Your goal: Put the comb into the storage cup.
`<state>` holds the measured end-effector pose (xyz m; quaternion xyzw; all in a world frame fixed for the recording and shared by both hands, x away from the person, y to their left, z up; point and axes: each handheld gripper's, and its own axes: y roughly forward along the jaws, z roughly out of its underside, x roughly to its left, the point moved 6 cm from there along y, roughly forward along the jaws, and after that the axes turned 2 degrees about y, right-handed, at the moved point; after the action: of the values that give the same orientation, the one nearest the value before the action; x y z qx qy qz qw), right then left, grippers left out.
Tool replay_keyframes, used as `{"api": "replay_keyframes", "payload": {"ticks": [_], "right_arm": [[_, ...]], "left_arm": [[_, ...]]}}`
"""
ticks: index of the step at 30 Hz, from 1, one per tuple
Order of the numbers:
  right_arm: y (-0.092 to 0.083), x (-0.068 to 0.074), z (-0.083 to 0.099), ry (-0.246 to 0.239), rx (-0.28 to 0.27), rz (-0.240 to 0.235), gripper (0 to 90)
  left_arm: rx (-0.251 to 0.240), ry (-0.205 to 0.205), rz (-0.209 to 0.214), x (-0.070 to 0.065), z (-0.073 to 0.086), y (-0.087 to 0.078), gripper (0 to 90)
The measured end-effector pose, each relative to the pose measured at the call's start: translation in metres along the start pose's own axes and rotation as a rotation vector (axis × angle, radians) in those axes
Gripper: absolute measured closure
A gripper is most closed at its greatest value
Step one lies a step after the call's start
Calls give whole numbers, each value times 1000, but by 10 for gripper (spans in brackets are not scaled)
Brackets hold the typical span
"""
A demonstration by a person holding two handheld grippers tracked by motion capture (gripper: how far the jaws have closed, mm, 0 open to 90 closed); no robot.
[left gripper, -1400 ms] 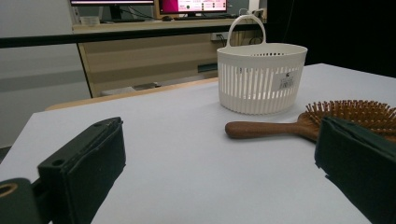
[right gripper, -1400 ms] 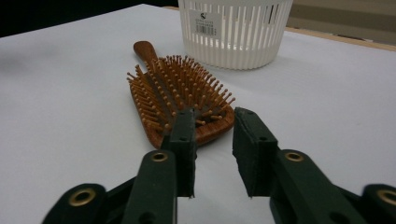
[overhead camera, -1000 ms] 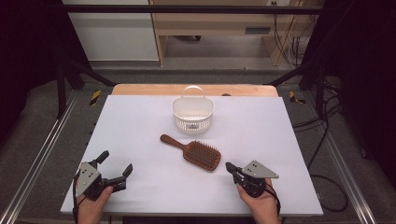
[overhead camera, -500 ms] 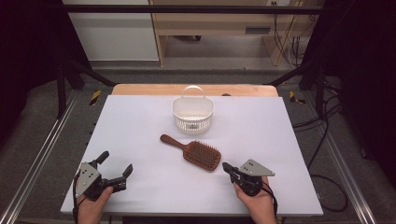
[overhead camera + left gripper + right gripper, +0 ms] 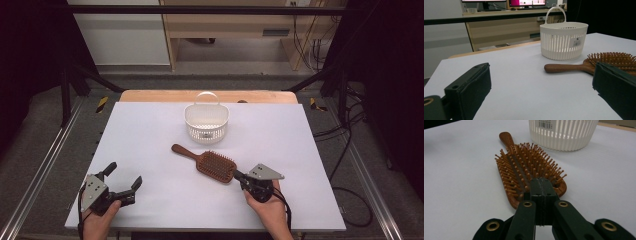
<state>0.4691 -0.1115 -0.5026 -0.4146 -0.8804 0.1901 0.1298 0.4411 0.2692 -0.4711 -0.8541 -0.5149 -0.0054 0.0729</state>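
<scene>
A: While the right gripper (image 5: 237, 175) is held low over the table (image 5: 300, 150), how is the hand posed?

B: The right hand (image 5: 267, 207) is seen at the bottom edge of the high view, wrapped round the gripper body, w/ the jaws aimed up-left at the wooden hairbrush (image 5: 206, 162). The jaws are pressed flat together, nothing is gripped btwn them. In the right gripper view the closed tips (image 5: 542, 183) are seen right at the near end of the brush head (image 5: 529, 167), over the bristles; contact can't be told.

A: And the left?

B: The left hand (image 5: 97, 217) is kept at the near-left corner, wrist low, the left gripper (image 5: 122, 175) pointed fwd and to the right. Its jaws are spread wide and nothing is held; bare tabletop is seen btwn them in the left gripper view.

A: Where is the brush placed?

B: It is laid bristles-up near mid-table, handle pointed away to the left, head toward the right gripper. The white slotted basket (image 5: 206, 121) is stood just behind it, handle upright, near but apart from the brush.
</scene>
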Motion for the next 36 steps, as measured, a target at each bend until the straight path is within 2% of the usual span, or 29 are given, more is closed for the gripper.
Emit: {"api": "replay_keyframes", "payload": {"ticks": [14,24,36], "right_arm": [[21,-11,-6,20,91,25,900],[34,-21,-16,-37,148,62,900],[55,-34,-30,-62,192,76,900]], "left_arm": [[1,-3,1,0,0,-1,21],[0,-5,3,-1,1,-2,22],[4,-8,6,-1,1,-2,22]]}}
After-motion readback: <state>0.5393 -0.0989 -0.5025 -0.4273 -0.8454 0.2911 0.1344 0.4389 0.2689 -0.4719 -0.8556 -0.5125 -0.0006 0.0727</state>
